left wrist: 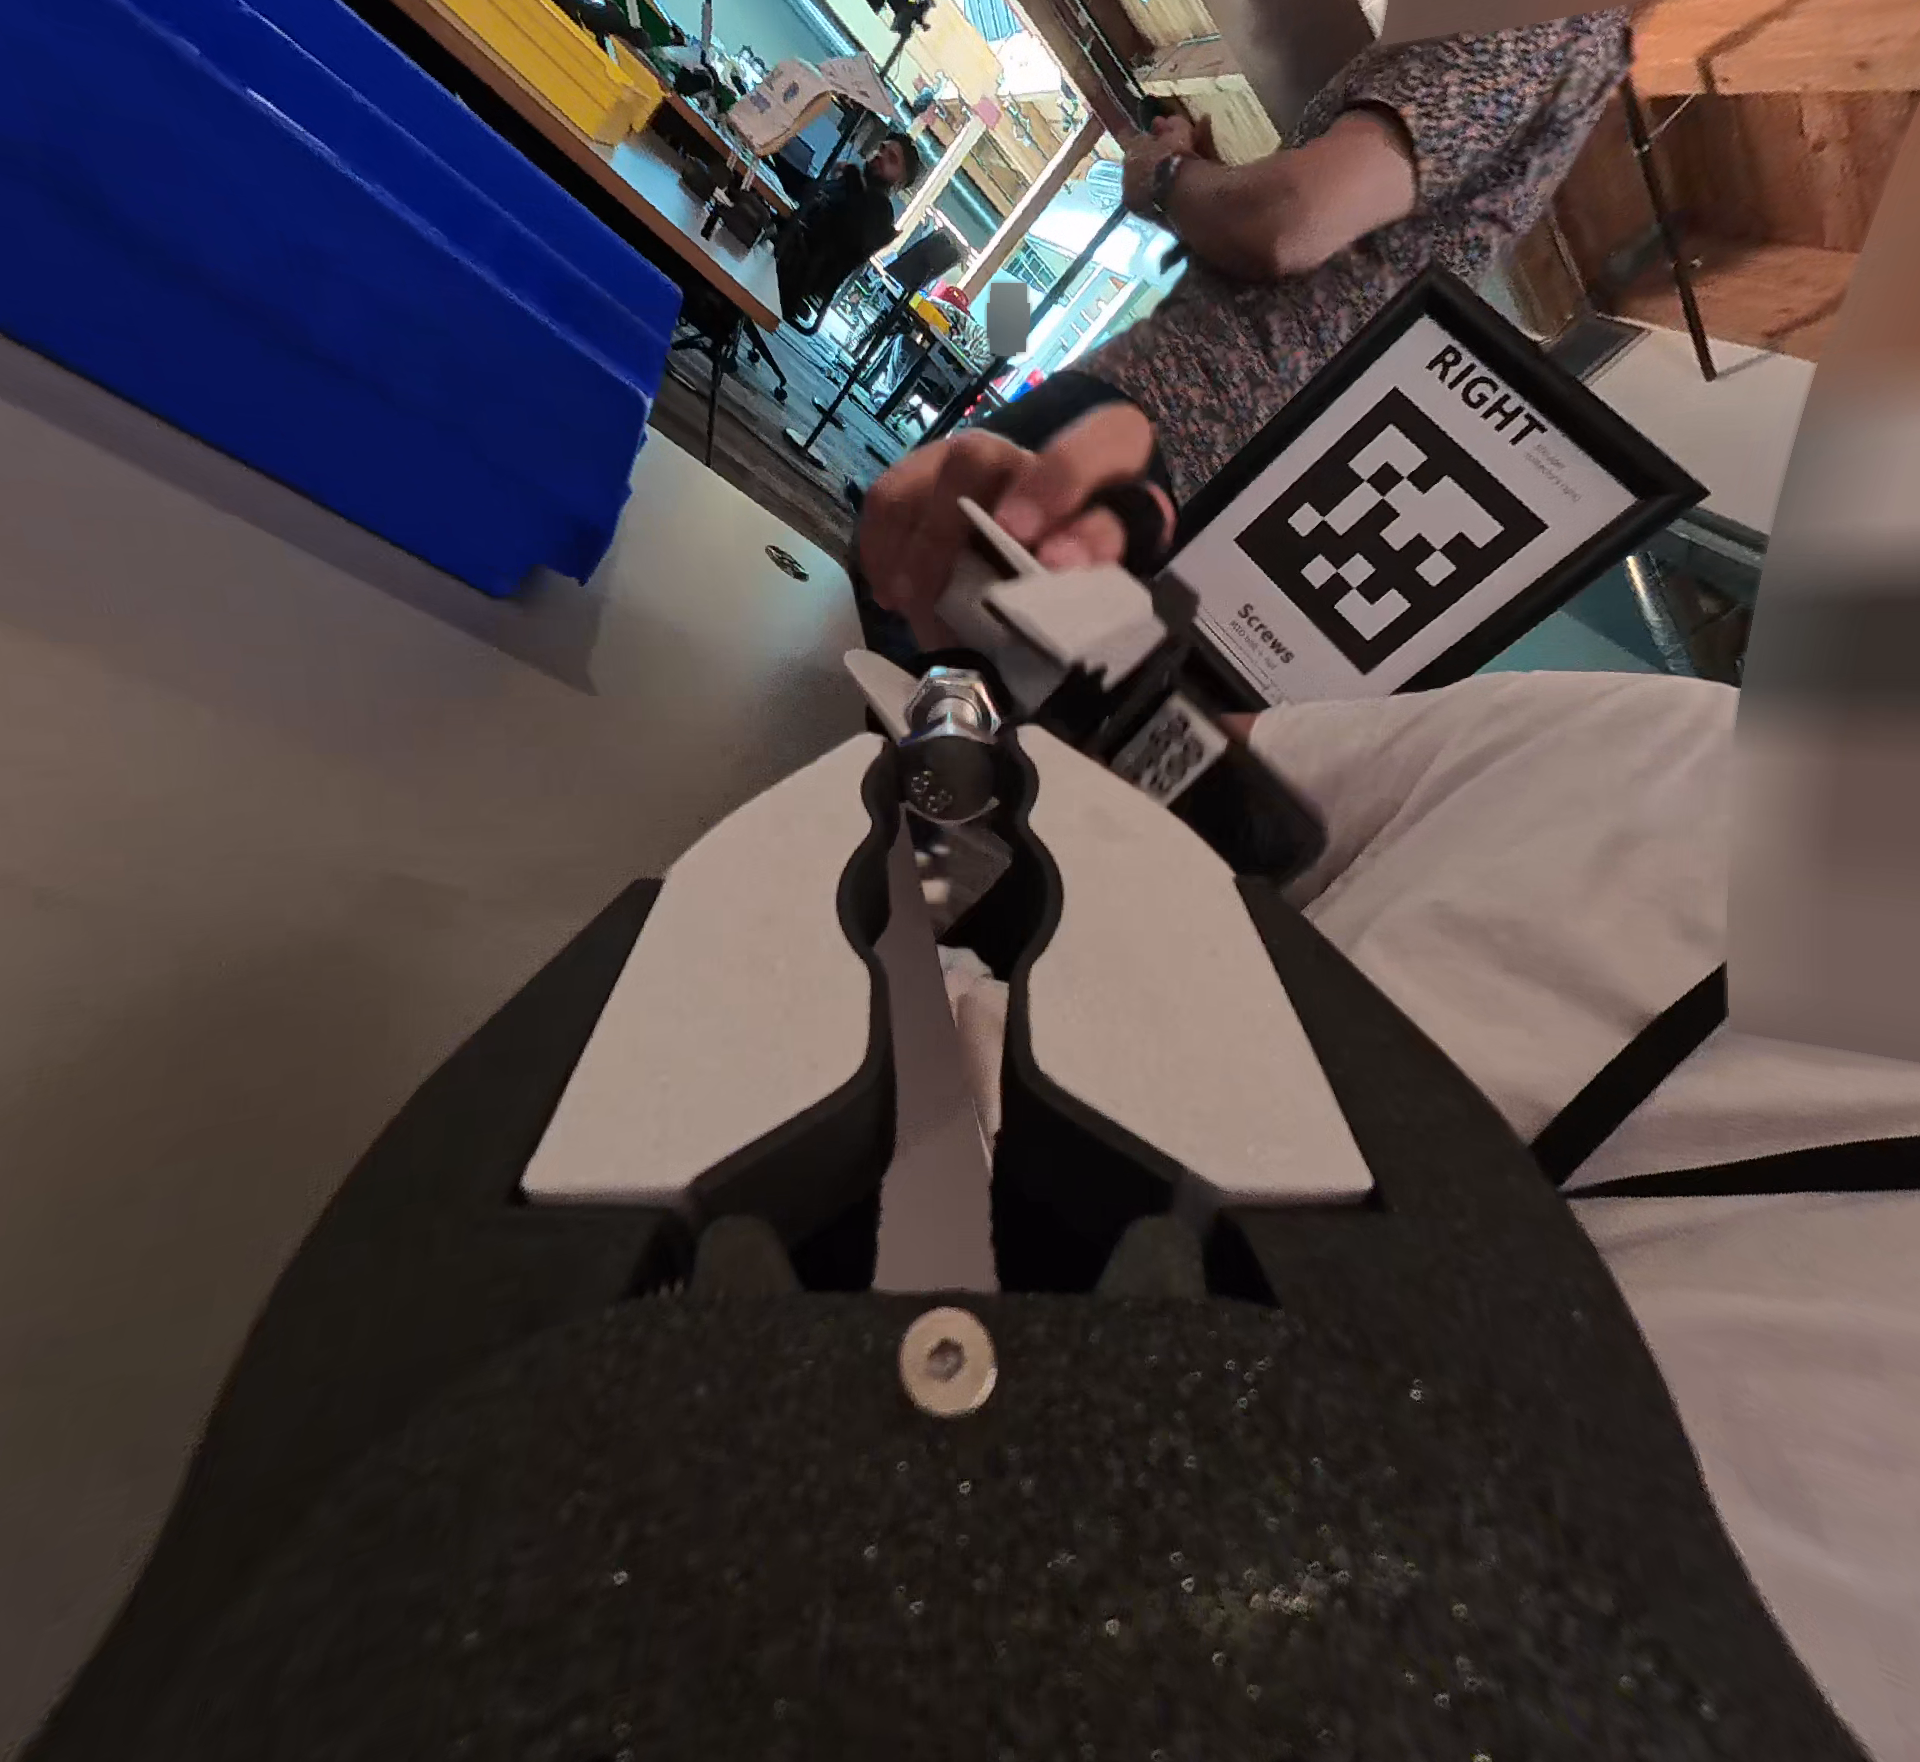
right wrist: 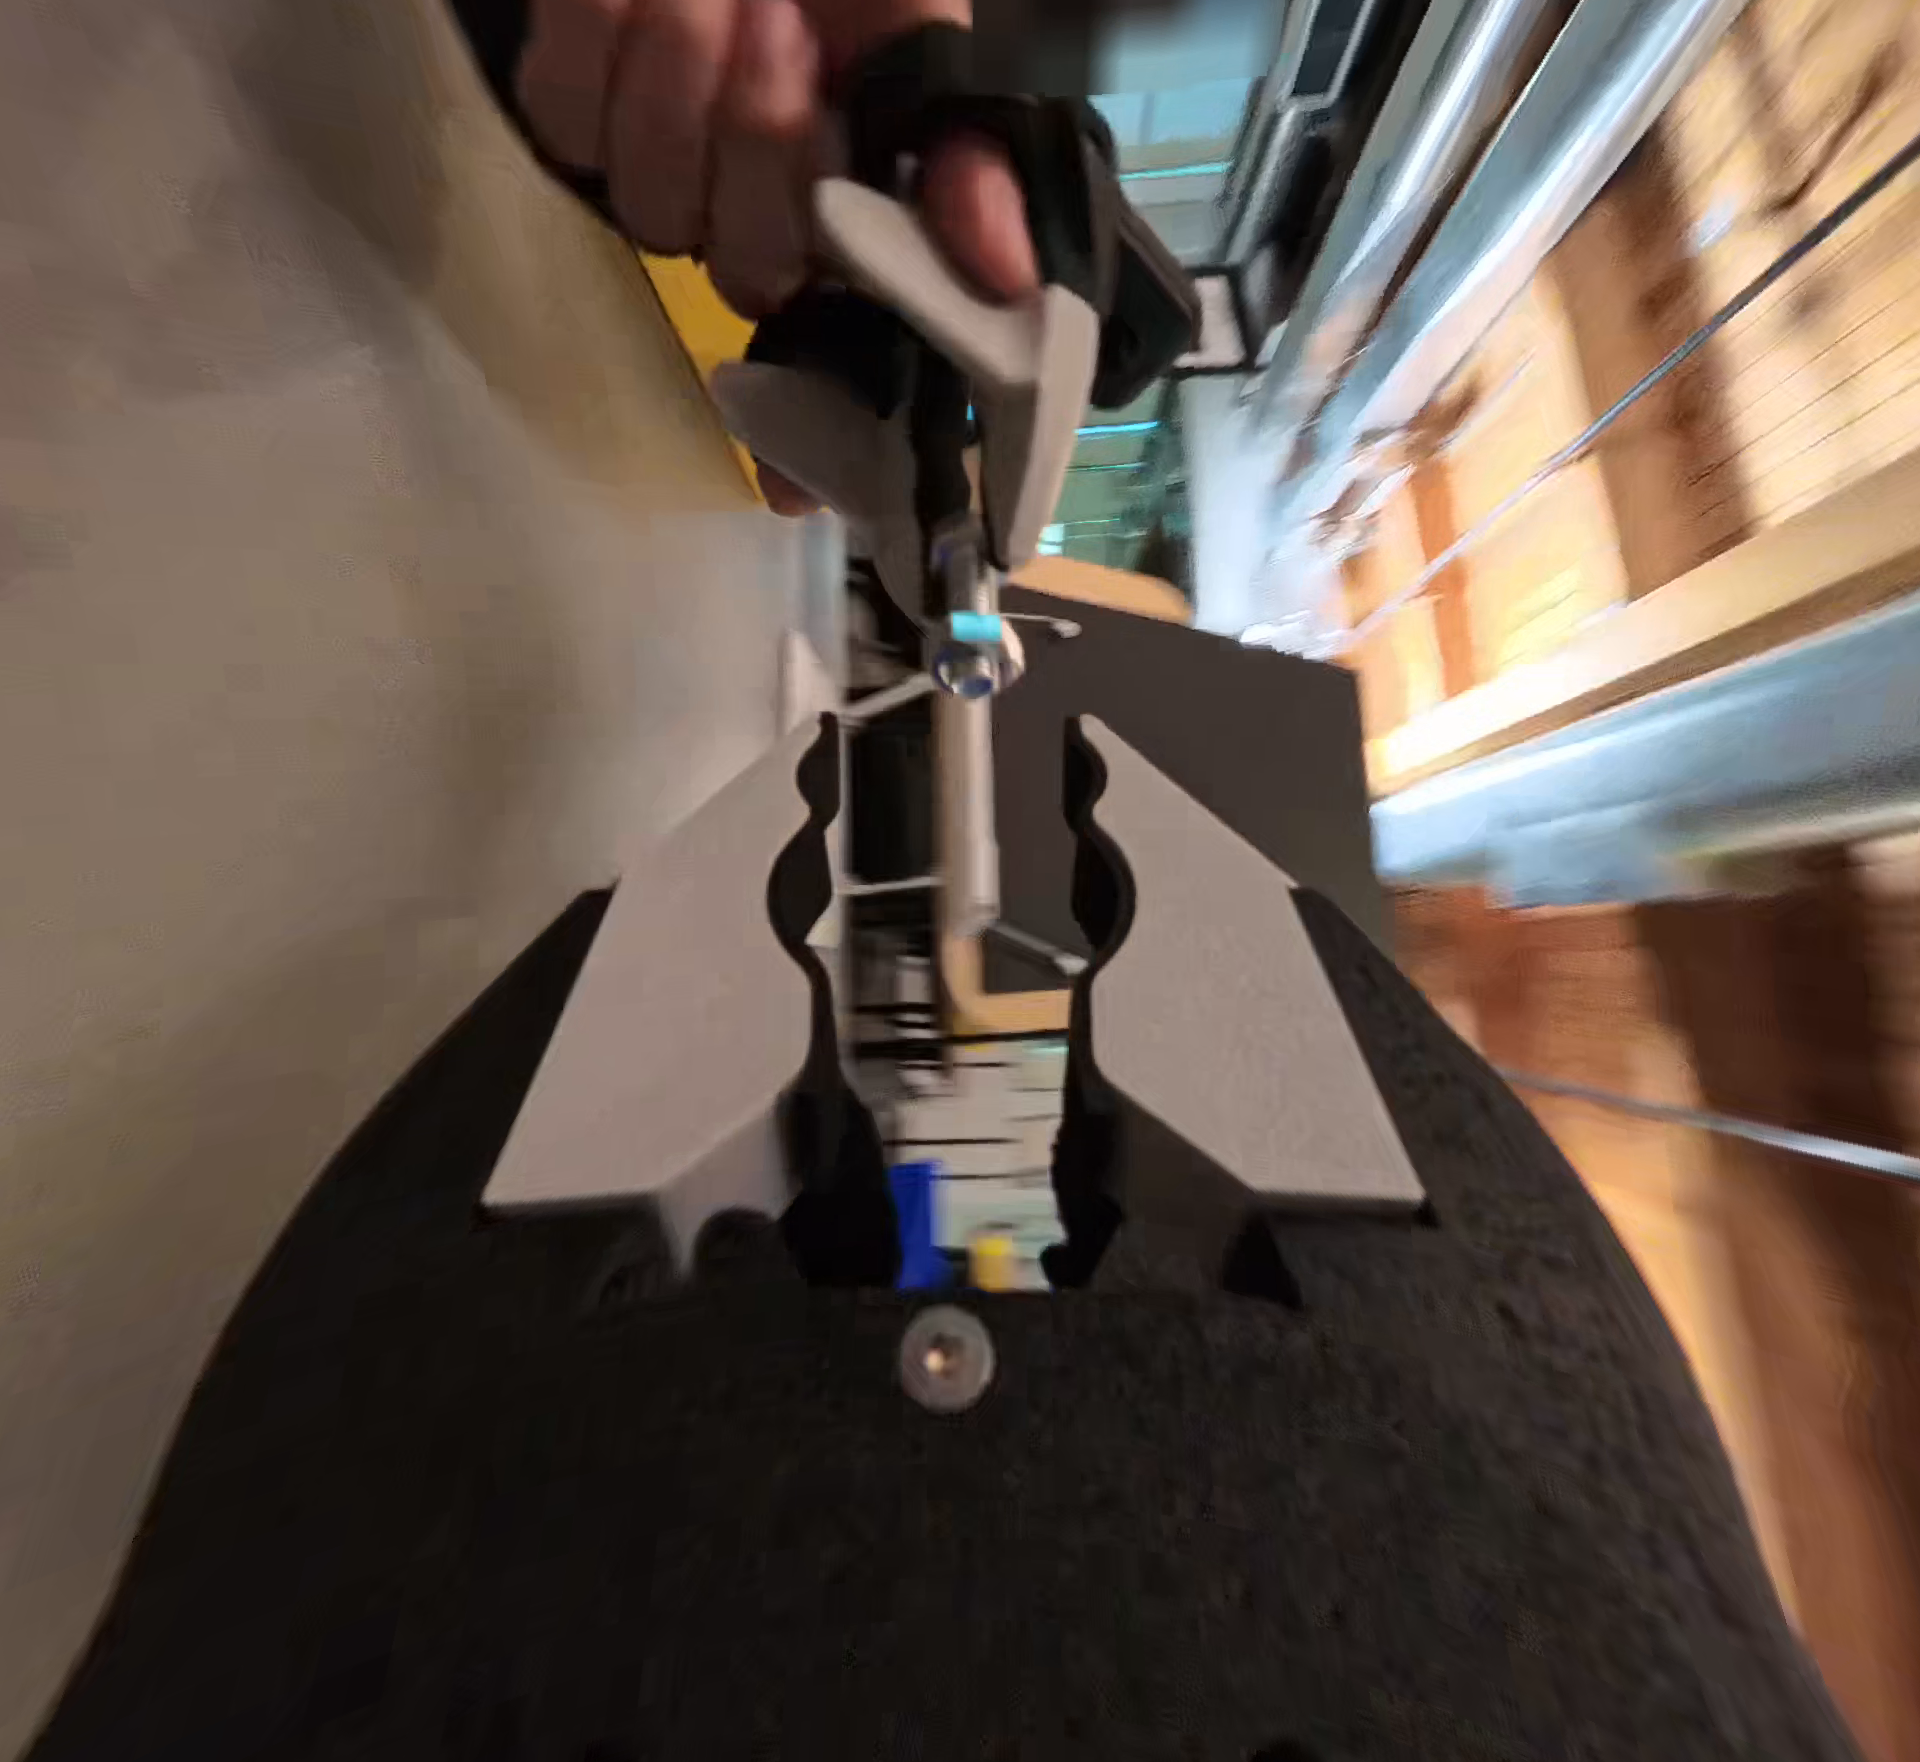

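Left gripper [left wrist: 948,756], frame centre: pads clamped on steel bolt [left wrist: 943,782], head toward camera, shank running away up-frame, nut [left wrist: 951,710] threaded on far end. Right gripper [right wrist: 951,736]: fingers spread, nothing between pads; bolt's far end with nut [right wrist: 971,668] just beyond its tips, shank axis in line with gap. Behind, upper right in left view: framed marker card [left wrist: 1423,507]. Upper left: blue bins [left wrist: 312,237] on white table [left wrist: 260,829]. Far back: person, workshop benches.
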Tool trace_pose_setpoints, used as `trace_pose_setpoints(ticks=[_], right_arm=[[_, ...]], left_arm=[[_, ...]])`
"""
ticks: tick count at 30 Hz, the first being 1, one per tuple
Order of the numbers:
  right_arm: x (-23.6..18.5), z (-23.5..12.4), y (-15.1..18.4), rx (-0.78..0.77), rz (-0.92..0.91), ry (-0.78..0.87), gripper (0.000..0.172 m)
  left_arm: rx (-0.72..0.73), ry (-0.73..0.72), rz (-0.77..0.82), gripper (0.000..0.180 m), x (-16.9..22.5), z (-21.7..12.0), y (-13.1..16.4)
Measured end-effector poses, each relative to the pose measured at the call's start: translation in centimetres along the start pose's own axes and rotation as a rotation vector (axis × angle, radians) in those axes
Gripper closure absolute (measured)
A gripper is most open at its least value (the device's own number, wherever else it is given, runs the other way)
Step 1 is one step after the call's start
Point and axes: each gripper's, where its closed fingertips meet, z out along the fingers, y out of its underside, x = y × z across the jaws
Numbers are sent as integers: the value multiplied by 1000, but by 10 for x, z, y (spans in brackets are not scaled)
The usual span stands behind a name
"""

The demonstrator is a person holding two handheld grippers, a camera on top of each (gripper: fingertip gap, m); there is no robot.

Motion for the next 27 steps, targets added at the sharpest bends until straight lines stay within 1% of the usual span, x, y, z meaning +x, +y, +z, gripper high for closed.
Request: trace_pose_setpoints(ticks=[1, 2, 3, 4, 7, 9, 13, 15, 17, 20, 24, 27], right_arm=[[0, 1, -4, -7, -85, 53, 133], [0, 1, -8, -8, -126, 87, 136], [-1, 1, -12, 1, -147, 95, 136], [-1, 1, -16, 15, -149, 103, 140], [-1, 3, -16, 17, -121, 89, 146], [-1, 2, -17, 29, -121, 90, 154], [-1, 1, -15, 27, -39, 63, 155], [-2, 2, -14, 28, 67, 28, 155], [-2, 3, -13, 46, 249, -28, 155], [4, 5, -14, 103, 636, -139, 154], [13, 9, -17, 213, 1266, -343, 155], [19, 12, -17, 325, 1766, -520, 155]], left_arm=[[1, 3, -7, 163, 0, 1, 0], [-4, 9, -13, 163, 0, 1, 1], [-13, 13, -13, 163, 1, 2, 2], [-23, 13, -8, 163, 2, 3, 4], [-36, 11, 4, 163, 4, 6, 6], [-47, -2, 12, 163, 3, 6, 7], [-43, 0, 4, 163, 2, 7, 8], [-45, -14, 17, 163, 0, 7, 8], [-49, -36, 48, 163, -1, 6, 7], [-39, -52, 116, 163, 3, 4, 3], [-9, -77, 238, 163, 9, 0, -6], [24, -90, 292, 163, 14, -2, -11]])
